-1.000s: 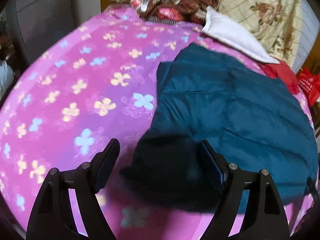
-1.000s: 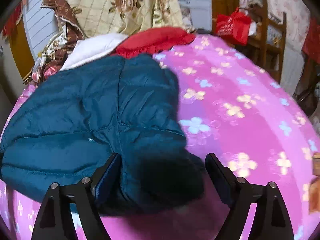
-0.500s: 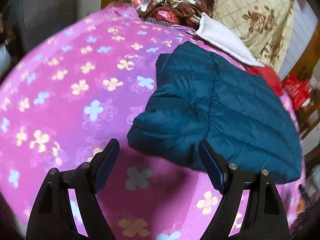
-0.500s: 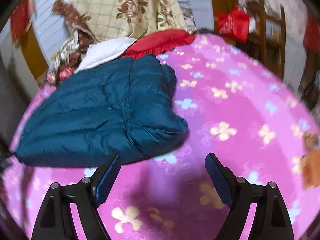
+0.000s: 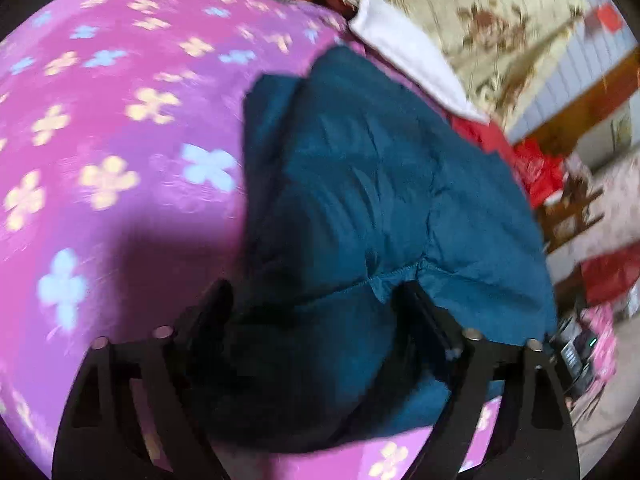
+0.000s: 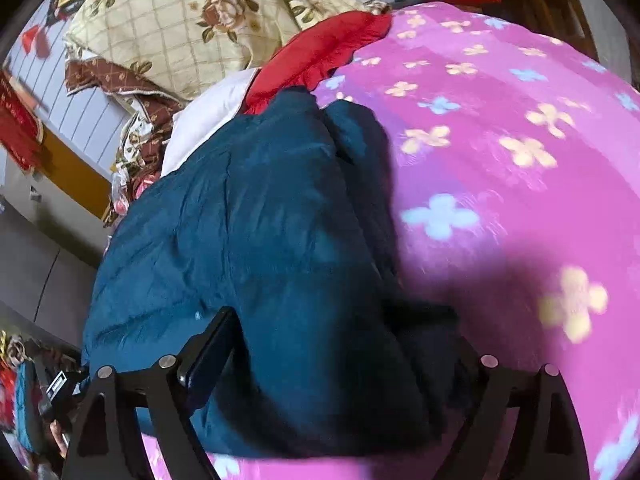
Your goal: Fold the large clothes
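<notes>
A folded teal puffer jacket [image 5: 380, 200] lies on a pink flowered bedspread [image 5: 112, 128]. My left gripper [image 5: 316, 320] is open, and the jacket's near left end bulges between its jaws. In the right wrist view the jacket [image 6: 248, 220] fills the lower middle. My right gripper [image 6: 340, 344] is open, with the jacket's near right end between its jaws. The right finger is partly hidden by dark fabric. The bedspread [image 6: 500, 168] lies to the right.
A white garment [image 5: 408, 52], a red garment [image 6: 320, 56] and a cream floral quilt [image 6: 208, 12] are piled past the jacket at the bed's far side. Red bags and wooden furniture [image 5: 568, 208] stand beside the bed.
Both grippers pulled back from the jacket half a second ago, then moved in again. Each now has an end of the jacket between its open jaws.
</notes>
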{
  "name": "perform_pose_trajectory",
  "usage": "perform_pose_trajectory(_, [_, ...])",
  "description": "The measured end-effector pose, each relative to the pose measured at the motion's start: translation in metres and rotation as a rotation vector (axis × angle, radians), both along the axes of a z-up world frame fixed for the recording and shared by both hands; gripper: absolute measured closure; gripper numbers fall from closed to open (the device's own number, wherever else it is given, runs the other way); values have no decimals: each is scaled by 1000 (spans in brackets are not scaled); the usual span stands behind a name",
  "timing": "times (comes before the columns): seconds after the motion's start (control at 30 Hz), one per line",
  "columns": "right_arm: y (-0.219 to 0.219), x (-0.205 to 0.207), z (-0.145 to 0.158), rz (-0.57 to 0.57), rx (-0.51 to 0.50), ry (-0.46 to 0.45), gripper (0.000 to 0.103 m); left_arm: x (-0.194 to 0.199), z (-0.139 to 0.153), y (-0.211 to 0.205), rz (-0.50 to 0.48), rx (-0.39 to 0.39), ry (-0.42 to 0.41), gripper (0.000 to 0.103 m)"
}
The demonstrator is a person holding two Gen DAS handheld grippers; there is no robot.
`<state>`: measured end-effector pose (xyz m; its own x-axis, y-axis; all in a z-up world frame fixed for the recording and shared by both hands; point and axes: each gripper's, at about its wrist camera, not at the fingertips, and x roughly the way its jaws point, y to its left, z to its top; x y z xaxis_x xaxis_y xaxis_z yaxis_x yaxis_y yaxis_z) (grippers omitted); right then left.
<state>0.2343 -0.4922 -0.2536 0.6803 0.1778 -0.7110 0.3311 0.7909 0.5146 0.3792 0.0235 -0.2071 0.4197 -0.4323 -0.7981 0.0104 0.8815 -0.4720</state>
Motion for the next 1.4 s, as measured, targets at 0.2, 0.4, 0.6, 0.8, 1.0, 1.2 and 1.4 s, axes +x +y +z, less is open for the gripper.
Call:
perform_pose_trajectory(0.2, [-10, 17, 5, 54, 56, -1, 50, 4, 17, -23, -11, -1, -10, 47])
perform_pose_trajectory(0.4, [-9, -4, 15, 62, 5, -33, 61, -10, 38, -46, -58, 117, -52, 63])
perform_pose_trajectory(0.6, [-7, -20, 15, 78, 26, -35, 69, -37, 37, -63, -74, 281, -119, 68])
perform_pose_trajectory(0.8, [-7, -30, 20, 95, -46, -11, 60, -62, 45, -68, -64, 402, -154, 62])
perform_pose_trajectory(1.0, [8, -52, 53, 4, -241, -27, 44, -101, 73, -66, 24, 452, -214, 61])
perform_pose_trajectory(1.2, [11, -101, 83, -58, -331, -69, 43, -132, 79, -72, 6, 505, -229, 61])
perform_pose_trajectory(1.4, [40, -109, 83, 31, -379, -59, 42, -116, 47, -67, 27, 511, -164, 56])
